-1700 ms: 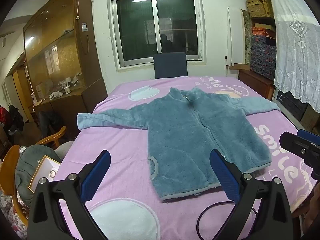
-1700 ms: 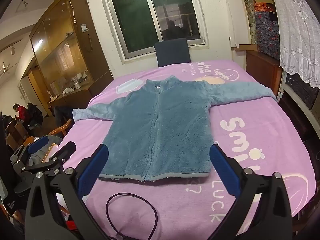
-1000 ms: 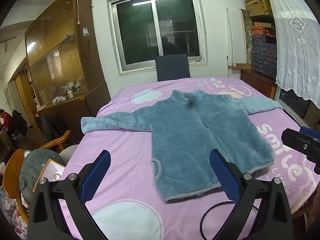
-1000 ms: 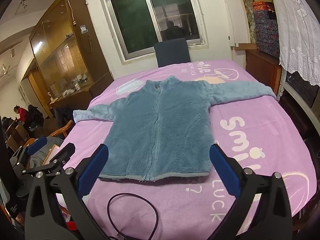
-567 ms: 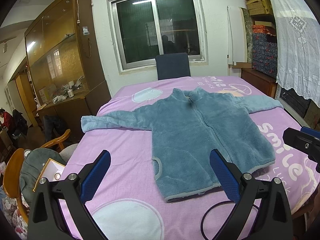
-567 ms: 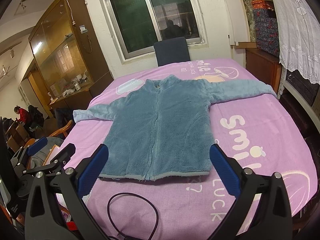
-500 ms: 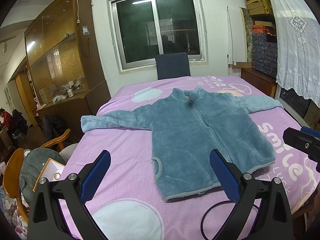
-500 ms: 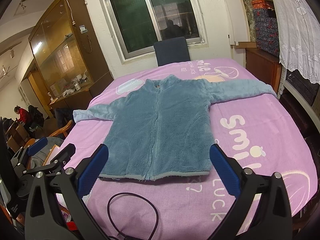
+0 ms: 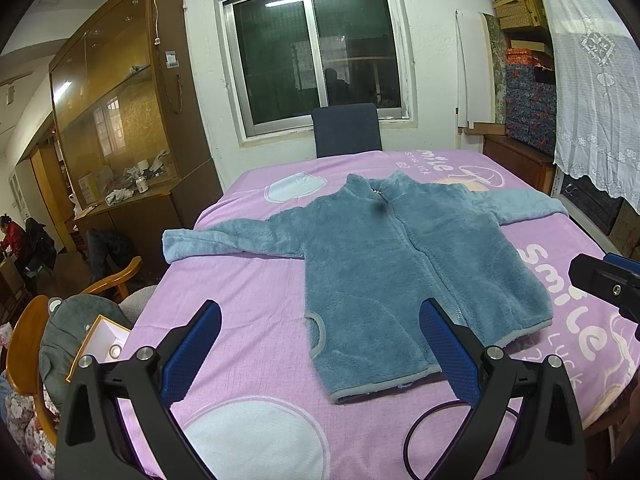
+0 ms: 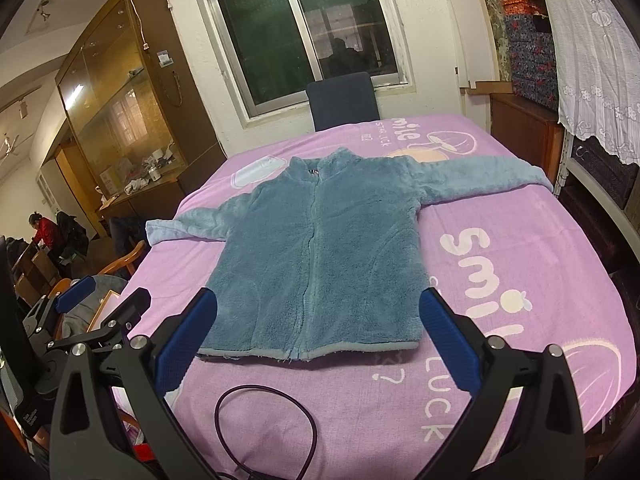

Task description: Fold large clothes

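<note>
Both grippers wide open, holding nothing: left gripper [image 9: 320,344] and right gripper [image 10: 318,332] hover over the near edge of the bed.

From my feed, blue fleece jacket [image 10: 320,256] lies flat, front up, zipped, mid-bed w/ sleeves spread toward the left & right edges, collar toward the far edge, hem toward the near edge. It sits on the pink sheet [image 10: 520,280] w/ white lettering. Black cable loop [image 10: 264,420] lies near the hem, not touching it. Blue chair [image 10: 342,100] stands at the far edge under the window [image 10: 312,32]; wooden cabinet [image 10: 120,120] off the left edge.
</note>
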A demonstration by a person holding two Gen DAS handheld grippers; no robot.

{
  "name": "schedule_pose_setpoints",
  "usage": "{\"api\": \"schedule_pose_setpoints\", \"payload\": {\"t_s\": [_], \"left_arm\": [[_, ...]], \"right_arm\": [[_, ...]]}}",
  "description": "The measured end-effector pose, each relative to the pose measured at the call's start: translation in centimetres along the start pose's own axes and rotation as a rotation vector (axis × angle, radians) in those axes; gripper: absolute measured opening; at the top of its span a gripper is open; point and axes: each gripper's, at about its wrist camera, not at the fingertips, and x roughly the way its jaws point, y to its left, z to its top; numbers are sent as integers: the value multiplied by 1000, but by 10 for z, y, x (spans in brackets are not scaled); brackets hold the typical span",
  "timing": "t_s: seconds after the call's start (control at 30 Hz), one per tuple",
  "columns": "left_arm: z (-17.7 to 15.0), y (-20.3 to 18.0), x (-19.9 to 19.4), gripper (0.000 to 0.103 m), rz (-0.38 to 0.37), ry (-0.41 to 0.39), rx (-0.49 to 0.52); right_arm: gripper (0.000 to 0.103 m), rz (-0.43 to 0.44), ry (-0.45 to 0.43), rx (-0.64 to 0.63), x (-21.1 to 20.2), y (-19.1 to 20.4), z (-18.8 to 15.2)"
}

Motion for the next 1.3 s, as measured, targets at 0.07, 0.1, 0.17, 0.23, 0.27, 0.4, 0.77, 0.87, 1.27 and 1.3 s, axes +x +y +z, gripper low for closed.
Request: {"api": "schedule_pose_setpoints", "payload": {"t_s": [0.07,0.1,0.17,0.23,0.27,0.4,0.77,0.87,1.27,1.3], "left_arm": [[-1,1,-1,100,1,0,-1],[-2,1,0,100,1,1,-1],[-2,2,1,100,1,2,-2],[-4,3,2,100,1,5,-4],[-4,4,2,100,1,6,-5],[-5,5,4,100,4,11,-4],[-4,5,7,100,10,27,-7],[-4,5,8,100,11,32,-8],[-6,6,12,100,12,43,-7],[-7,6,13,100,12,46,-7]], "right_arm": [[99,1,1,0,0,0,-1],[99,1,1,2,2,0,-3],[99,-1,2,2,2,0,-3],[99,1,3,3,2,0,-4],[99,2,3,3,2,0,-4],[99,1,3,3,2,-1,-2],[99,0,12,13,8,-5,-10],[99,0,13,15,8,-6,-9],[99,1,25,27,10,-8,-11],[99,1,27,28,11,-8,-12]]}}
